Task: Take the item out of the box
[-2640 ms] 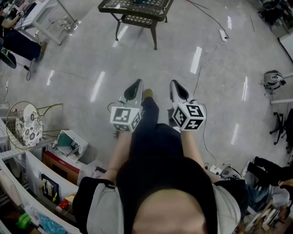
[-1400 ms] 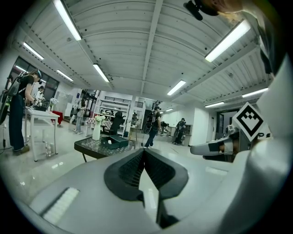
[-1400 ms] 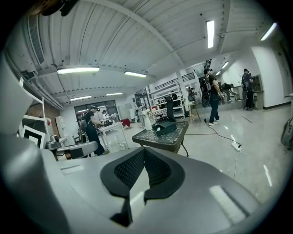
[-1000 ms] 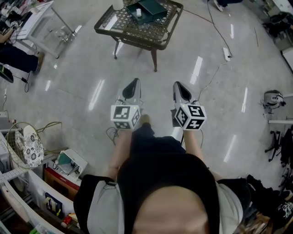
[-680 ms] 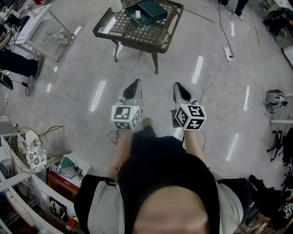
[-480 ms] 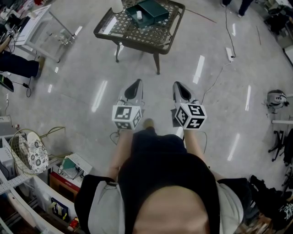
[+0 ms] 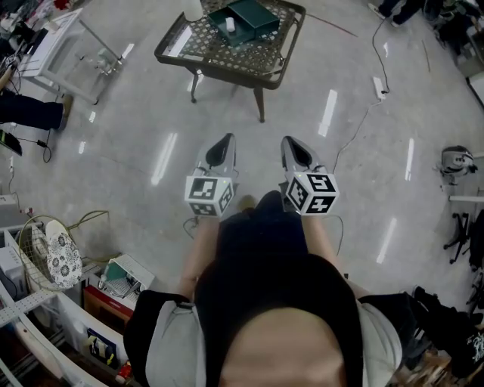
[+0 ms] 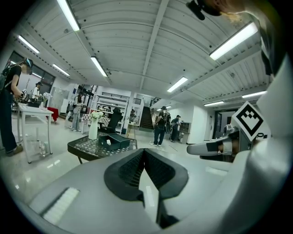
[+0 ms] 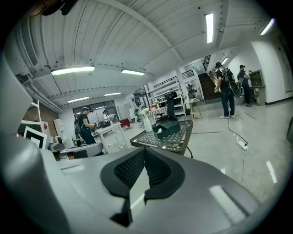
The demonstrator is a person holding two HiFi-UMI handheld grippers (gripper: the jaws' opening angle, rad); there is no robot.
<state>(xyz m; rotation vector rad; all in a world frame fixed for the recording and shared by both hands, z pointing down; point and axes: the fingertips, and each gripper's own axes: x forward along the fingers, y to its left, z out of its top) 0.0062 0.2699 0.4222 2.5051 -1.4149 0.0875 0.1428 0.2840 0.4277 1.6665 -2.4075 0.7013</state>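
Observation:
A dark green box [image 7: 243, 18] lies open on a black lattice table [image 7: 261, 59], with a small white item [image 7: 229, 24] inside it and a white vase [image 7: 193, 8] beside it. I hold both grippers side by side over the floor, well short of the table. My left gripper [image 7: 221, 145] is shut and holds nothing. My right gripper [image 7: 294, 148] is likewise shut and bare. In the left gripper view the box [image 8: 114, 141] sits ahead and left of the joined jaw tips. In the right gripper view the box [image 9: 166, 128] lies straight ahead on the table [image 9: 176, 142].
A power strip [image 7: 376, 83] and its cable lie on the floor at the right. A white desk [image 7: 64, 38] stands at upper left. Shelves, a fan [image 7: 54, 255] and clutter line the lower left. People [image 8: 160, 129] stand beyond the table.
Since the earliest frame the table and box have come further into view at the top as I walked toward them. Both grippers stay shut, side by side.

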